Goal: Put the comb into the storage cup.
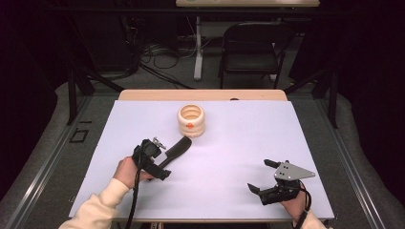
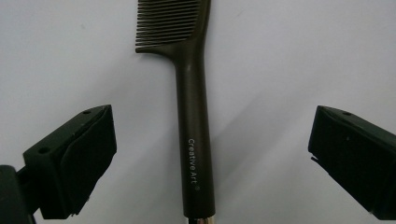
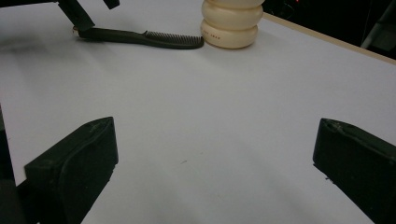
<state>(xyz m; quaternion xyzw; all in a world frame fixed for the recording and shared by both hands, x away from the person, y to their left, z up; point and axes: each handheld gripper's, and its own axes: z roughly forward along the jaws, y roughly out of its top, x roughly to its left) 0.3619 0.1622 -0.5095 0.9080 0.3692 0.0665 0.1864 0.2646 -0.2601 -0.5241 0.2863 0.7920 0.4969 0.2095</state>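
Object in hand: a dark brown plastic comb with a long straight handle [image 2: 194, 140], lying flat on the white table sheet [image 1: 229, 143]. In the high view it sits left of centre; its toothed end points up-right and stops just short of the cream ribbed plastic cup [image 1: 191, 120].

Handling, as judged: light, rigid, thin. The smooth handle could slip or pivot if pinched off-centre. The fine teeth are the weak part, so avoid them. Best hold looks to be mid-handle, near the white lettering, jaws across the narrow width.

Left gripper [image 2: 210, 149]: jaws spread wide, one on either side of the handle, both pads clear of it; nothing grasped.

Right gripper [image 1: 262, 176]: lower right of the high view, jaws wide apart over bare sheet, holding nothing.
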